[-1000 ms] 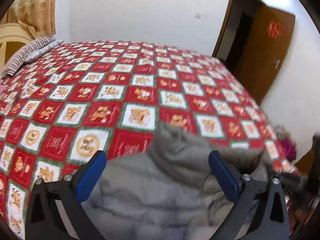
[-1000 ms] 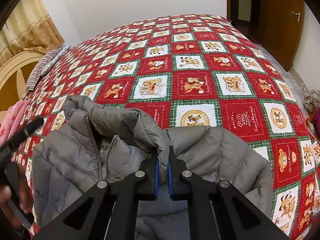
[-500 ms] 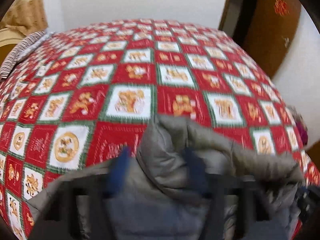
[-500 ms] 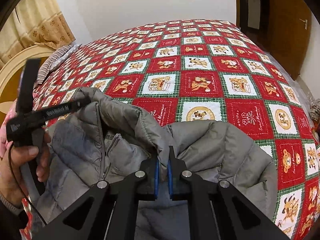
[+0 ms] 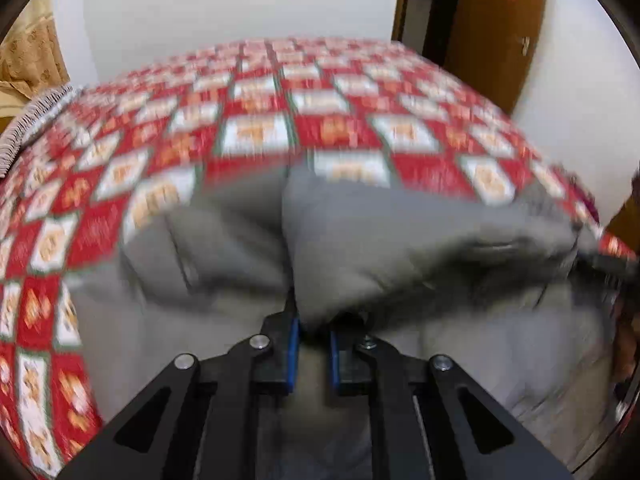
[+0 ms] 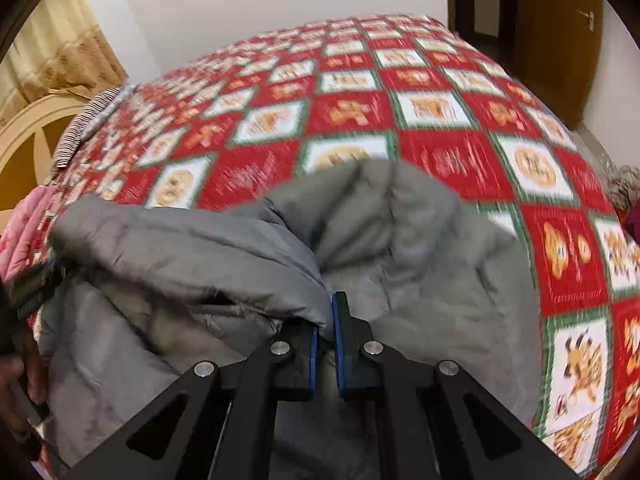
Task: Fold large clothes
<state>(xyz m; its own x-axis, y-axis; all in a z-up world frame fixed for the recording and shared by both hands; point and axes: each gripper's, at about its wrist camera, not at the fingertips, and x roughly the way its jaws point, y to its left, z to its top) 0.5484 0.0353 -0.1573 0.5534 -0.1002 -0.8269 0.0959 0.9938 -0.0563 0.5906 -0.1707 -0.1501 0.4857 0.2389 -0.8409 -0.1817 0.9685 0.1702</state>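
Observation:
A grey puffer jacket (image 5: pixel 400 248) lies bunched at the near edge of a bed with a red, white and green patchwork quilt (image 5: pixel 328 128). My left gripper (image 5: pixel 314 330) is shut on a thick fold of the jacket's upper edge. In the right wrist view the jacket (image 6: pixel 420 264) spreads across the near quilt (image 6: pixel 440 120), and my right gripper (image 6: pixel 325 330) is shut on another fold of its upper edge. The fabric hangs raised between the two grips. Both views are motion-blurred.
A striped pillow (image 6: pixel 80 128) lies at the bed's far left by a cream headboard (image 6: pixel 24 140). Pink fabric (image 6: pixel 24 232) is at the left edge. A brown door (image 5: pixel 500 28) stands beyond the bed on the right.
My left gripper has closed from wide open onto a fold of the jacket. Both grippers have shifted, and the jacket's upper part is now gathered and lifted between them.

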